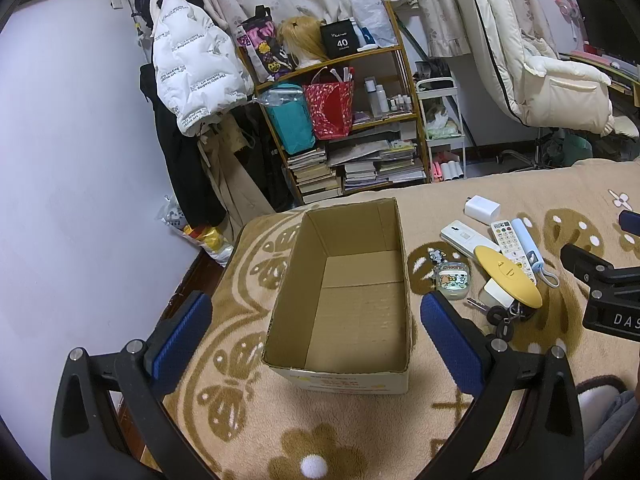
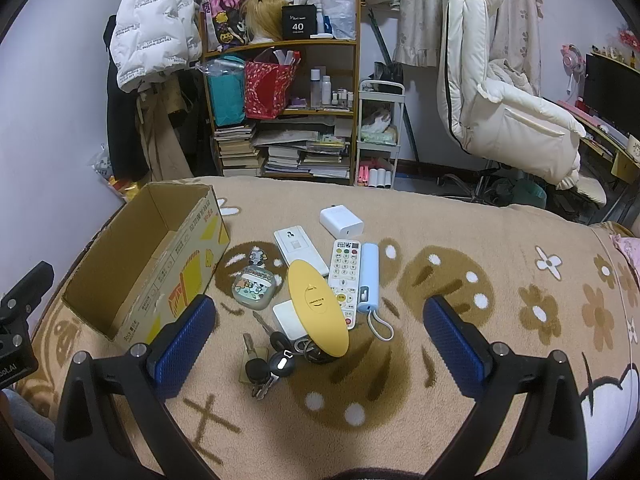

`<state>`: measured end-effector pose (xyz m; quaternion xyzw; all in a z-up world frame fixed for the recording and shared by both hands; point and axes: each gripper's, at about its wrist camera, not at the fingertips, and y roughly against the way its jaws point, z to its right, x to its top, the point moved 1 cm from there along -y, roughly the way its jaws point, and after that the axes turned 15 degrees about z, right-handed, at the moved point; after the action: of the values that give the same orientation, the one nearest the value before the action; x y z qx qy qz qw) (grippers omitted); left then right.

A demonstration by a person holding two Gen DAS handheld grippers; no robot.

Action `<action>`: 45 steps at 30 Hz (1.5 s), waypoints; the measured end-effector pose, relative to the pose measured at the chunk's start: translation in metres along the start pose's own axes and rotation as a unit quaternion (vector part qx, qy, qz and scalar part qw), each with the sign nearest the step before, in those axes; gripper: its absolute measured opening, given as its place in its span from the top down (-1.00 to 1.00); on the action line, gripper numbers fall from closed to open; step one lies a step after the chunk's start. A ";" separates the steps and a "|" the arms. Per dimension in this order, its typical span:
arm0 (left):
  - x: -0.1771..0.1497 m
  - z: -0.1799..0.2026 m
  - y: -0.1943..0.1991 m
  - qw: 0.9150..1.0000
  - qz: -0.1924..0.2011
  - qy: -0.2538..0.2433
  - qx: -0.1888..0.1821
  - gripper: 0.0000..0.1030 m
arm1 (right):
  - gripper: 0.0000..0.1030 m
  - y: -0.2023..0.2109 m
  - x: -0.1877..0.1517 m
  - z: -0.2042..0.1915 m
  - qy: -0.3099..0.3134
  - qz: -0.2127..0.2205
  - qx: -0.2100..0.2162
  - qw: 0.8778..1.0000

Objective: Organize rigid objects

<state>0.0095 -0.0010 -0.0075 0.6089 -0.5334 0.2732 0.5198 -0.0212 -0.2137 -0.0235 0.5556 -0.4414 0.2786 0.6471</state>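
Left gripper (image 1: 316, 320) wide apart, nothing held, hovering over the cardboard box (image 1: 348, 292), which is empty and sits open-topped on the tan flower-pattern blanket (image 1: 248, 408). Right gripper (image 2: 319, 330) also spread wide, empty, hanging above the pile of items just to the box's 3 o'clock. In the pile: white charger block (image 2: 341, 221) at 12 o'clock, white remote (image 2: 300, 252) below it, button remote (image 2: 345, 276) touching the light blue power bank (image 2: 368, 278) at its 3 o'clock, yellow oval disc (image 2: 318, 306) tilted over the remotes and a white square pad (image 2: 286, 318), cartoon earbud case (image 2: 253, 290) at 9 o'clock of the disc, bunch of keys (image 2: 268, 362) at 6 o'clock nearest the right gripper. All items lie on the blanket outside the box. Bookshelf (image 2: 280, 112) and white chair (image 2: 504, 112) behind the bed
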 end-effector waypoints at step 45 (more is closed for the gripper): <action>-0.006 -0.002 0.001 1.000 -0.001 -0.001 0.002 -1.00 | -1.00 -0.002 -0.004 0.000 -0.002 -0.004 -0.002 1.000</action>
<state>0.0070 0.0028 -0.0116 0.6107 -0.5327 0.2736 0.5181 -0.0216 -0.2138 -0.0278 0.5570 -0.4410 0.2740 0.6482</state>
